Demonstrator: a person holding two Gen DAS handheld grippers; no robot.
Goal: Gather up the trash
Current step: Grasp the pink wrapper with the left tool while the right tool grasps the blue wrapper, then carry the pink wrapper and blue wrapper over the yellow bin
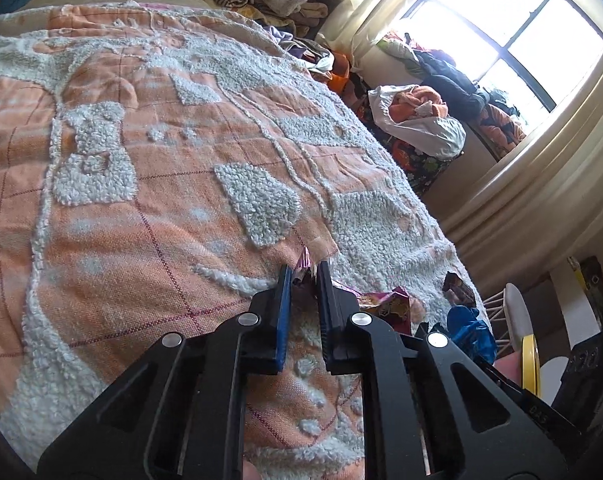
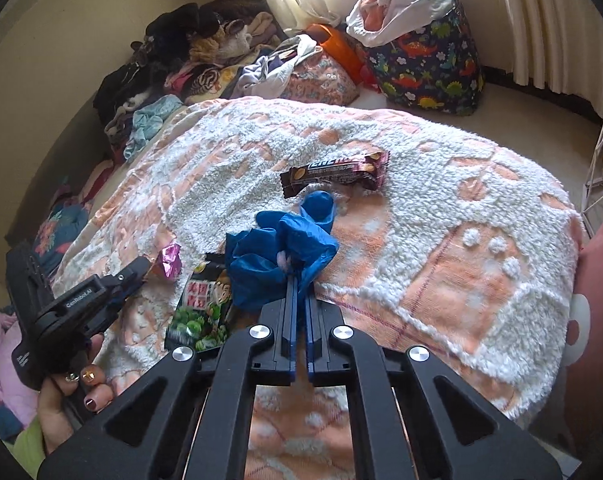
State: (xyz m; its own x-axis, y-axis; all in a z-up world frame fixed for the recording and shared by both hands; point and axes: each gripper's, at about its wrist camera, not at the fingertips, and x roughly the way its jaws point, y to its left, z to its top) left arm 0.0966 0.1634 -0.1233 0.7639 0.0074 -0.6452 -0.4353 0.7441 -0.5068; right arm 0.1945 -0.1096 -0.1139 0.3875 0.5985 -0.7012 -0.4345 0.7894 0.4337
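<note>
Only right wrist shows brown snack bar [image 2: 335, 174] lengthwise

hand-held gripper [image 2: 300, 280]: black | blue pads | silver screws | painted nails

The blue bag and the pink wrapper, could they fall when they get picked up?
Maybe. The right hand-held gripper pinches only a fold of the floppy blue bag, which might slip free. The left hand-held gripper grips just the pink wrapper's edge, and may snag the blanket too.
</note>
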